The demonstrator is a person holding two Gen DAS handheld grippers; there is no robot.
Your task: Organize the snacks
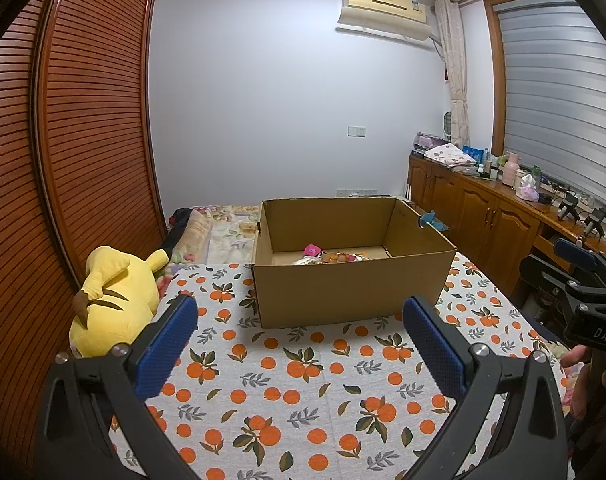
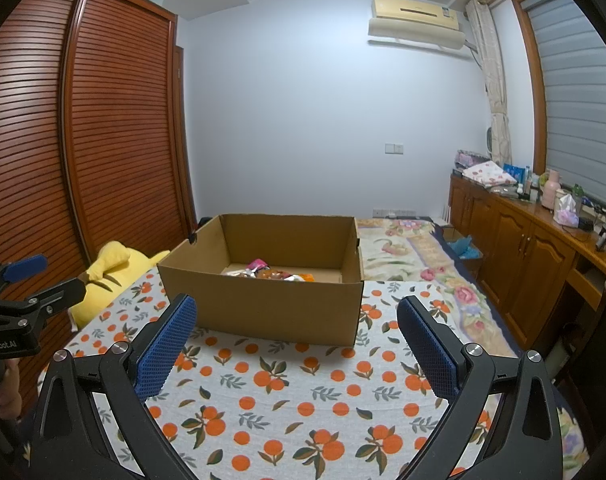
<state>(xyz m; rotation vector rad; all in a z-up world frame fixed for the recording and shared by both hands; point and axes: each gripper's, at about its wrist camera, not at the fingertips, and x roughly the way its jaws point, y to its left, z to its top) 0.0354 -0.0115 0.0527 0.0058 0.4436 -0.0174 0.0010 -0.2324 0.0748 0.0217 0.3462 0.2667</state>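
Landmark: the open cardboard box (image 1: 353,280) sits on the orange-print cloth (image 1: 303,392), and every place below is called from it.
Snacks: there they are, a small heap of snack packets (image 1: 329,258) on the box floor, toward its front wall, a pink one on top; only their upper parts peek over the near wall.
Left gripper: the left gripper (image 1: 301,344) hovers on the near side of the box, jaws spread wide with nothing between them, blue pads (image 1: 167,344) facing each other over bare cloth.
Snacks vs left fingers: beyond the fingertips, inside the box, roughly in line with the gap between the fingers and well apart from both pads.
Right gripper: the right gripper (image 2: 297,340) is also on the near side of the box, jaws wide apart and empty, its left pad (image 2: 167,344) overlapping the box's front wall in the picture.
Snacks vs right fingers: ahead of the gap, behind the front wall, no contact.
Beside the box: a yellow plush toy (image 1: 115,304) lies off its left side at the cloth's edge.
Behind the box: a floral blanket (image 2: 407,248) spreads away toward the far wall.
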